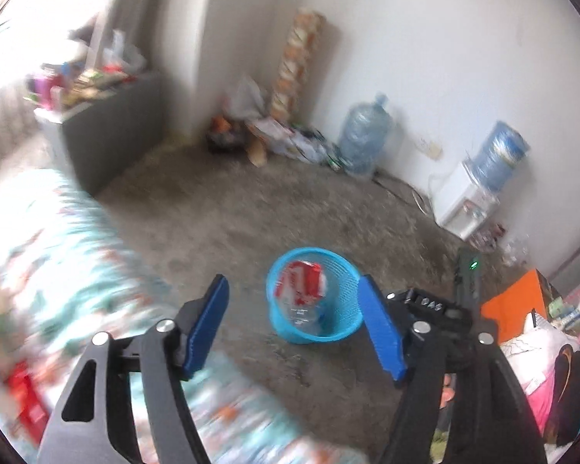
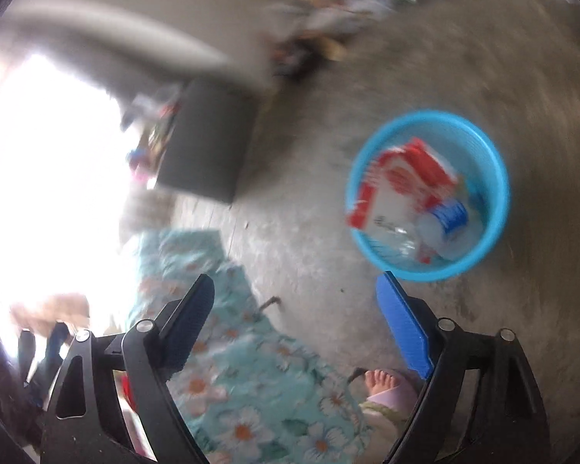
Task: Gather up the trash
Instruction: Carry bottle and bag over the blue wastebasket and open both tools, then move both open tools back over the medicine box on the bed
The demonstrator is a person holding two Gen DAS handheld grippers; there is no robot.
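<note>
A blue mesh wastebasket (image 1: 314,297) (image 2: 429,195) stands on the grey concrete floor. Inside it lie a red-and-white package (image 1: 301,284) (image 2: 400,185), a clear plastic bottle (image 1: 303,315) (image 2: 396,237) and a blue-and-white piece (image 2: 450,218). My left gripper (image 1: 294,328) is open above the floor, the basket showing between its blue fingers (image 1: 208,328), nothing held. My right gripper (image 2: 295,328) is open too, over the edge of a floral bed cover (image 2: 251,406), with the basket up and to its right. Both views are blurred.
A bed with the floral cover (image 1: 58,255) fills the left. A grey cabinet (image 1: 112,135) (image 2: 208,143) carries clutter. Water jugs (image 1: 363,135), a dispenser (image 1: 468,205) and piled bags (image 1: 274,131) line the far wall. A person's bare foot (image 2: 382,381) is near my right gripper. An orange box (image 1: 518,309) is at right.
</note>
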